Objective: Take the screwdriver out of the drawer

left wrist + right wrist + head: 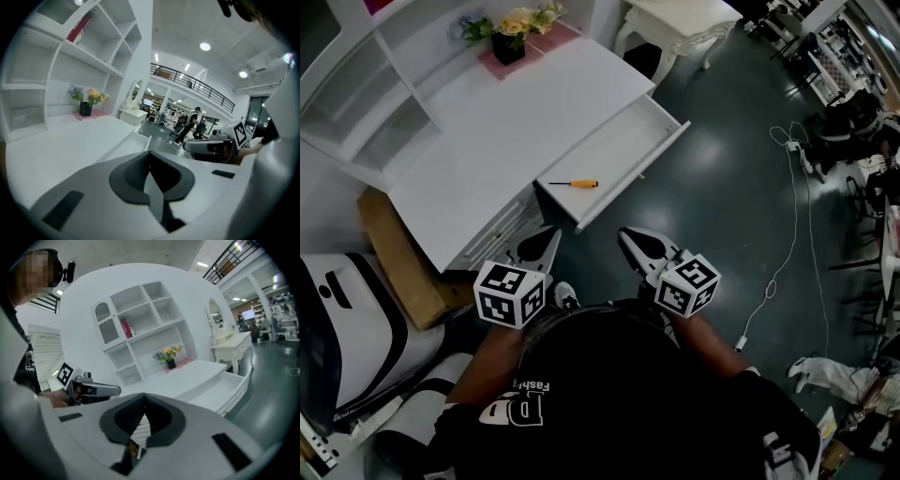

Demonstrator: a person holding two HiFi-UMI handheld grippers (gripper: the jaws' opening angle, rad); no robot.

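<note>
On the left we hold the left gripper near the edge of the white tabletop, and its fingers are together with nothing between them. Between our two grippers and farther from us, the screwdriver with the orange handle lies flat in the open drawer, at the end closest to us. On the right, the right gripper also has its fingers together and empty, above the dark floor.

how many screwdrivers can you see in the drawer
1. The screwdriver lies near the left end of the open drawer. Any part of the drawer under the desk is hidden.
</note>
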